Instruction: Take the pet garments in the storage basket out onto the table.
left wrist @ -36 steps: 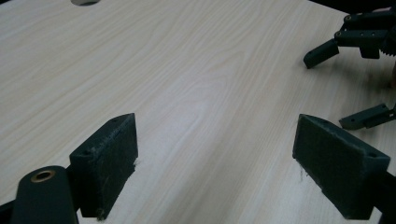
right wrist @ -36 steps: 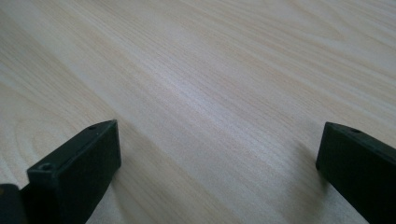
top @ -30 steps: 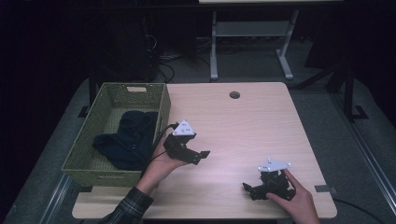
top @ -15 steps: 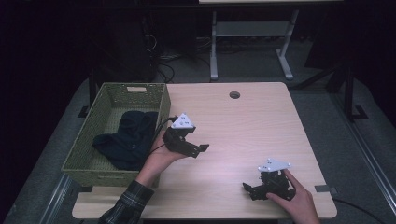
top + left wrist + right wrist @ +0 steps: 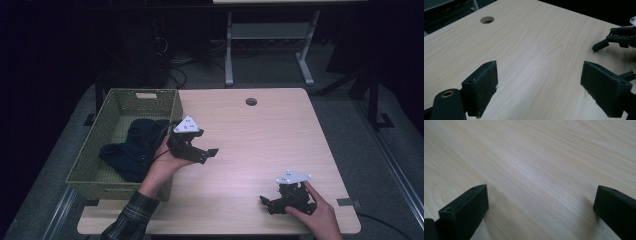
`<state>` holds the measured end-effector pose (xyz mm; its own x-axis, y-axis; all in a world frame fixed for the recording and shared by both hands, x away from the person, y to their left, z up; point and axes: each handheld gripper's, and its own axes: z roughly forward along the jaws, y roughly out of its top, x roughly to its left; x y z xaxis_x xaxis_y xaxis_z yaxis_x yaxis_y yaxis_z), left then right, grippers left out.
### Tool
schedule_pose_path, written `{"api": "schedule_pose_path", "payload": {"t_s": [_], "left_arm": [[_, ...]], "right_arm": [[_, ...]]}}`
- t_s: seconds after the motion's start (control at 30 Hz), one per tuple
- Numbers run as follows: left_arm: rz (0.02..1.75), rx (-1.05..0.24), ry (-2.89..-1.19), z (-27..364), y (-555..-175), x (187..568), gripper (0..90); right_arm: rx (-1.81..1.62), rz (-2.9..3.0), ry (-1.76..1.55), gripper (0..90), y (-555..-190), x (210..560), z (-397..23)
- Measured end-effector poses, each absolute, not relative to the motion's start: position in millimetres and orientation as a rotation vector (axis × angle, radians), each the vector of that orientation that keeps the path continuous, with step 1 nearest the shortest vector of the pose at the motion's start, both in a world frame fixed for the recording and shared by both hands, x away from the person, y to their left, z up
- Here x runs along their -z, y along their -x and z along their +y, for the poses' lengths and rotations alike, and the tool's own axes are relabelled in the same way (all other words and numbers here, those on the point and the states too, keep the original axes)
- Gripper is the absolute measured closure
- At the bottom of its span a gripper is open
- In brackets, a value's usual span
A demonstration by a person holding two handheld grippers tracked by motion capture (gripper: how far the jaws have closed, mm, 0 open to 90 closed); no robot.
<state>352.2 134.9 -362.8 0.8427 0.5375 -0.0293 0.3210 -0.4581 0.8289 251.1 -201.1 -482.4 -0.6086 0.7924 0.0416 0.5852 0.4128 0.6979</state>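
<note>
On the counter: a pale wood counter (image 5: pixel 260 135) carries a green woven basket (image 5: pixel 150 97) at its left edge and has a round cable hole (image 5: pixel 251 101) near its far edge.
Left gripper: the left gripper (image 5: pixel 202 152) is held in a hand (image 5: pixel 162 167) above the counter, just beside the basket's right wall, with its jaws pointing toward the middle of the counter.
Left gripper state: its jaws stand wide apart in the left gripper view (image 5: pixel 539 87), with bare wood between them and nothing held.
Right gripper: the right gripper (image 5: pixel 267 204) sits low at the near right part of the counter, held by the other hand (image 5: pixel 315 215), well apart from the left one.
Right gripper state: its jaws are spread wide in the right gripper view (image 5: pixel 541 210), over bare wood grain, with nothing between them.
Dark cloth: a dark cloth (image 5: pixel 135 147) lies bunched inside the basket, against its near right part, close to the left hand but not touched by either gripper.
Sleeve: a plaid sleeve (image 5: pixel 125 222) covers the left forearm at the near edge.
Cross view: the right gripper also shows at the right edge of the left gripper view (image 5: pixel 616 40).
</note>
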Motion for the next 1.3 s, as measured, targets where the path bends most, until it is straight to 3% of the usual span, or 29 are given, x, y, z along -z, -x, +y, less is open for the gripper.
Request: {"api": "schedule_pose_path", "payload": {"t_s": [1.3], "left_arm": [[0.759,-0.377,-2.026,193.5,-360.6,346.9,13.9]], "right_arm": [[-0.994,2.379,-1.192,0.0,-251.2,482.4,-201.4]]}}
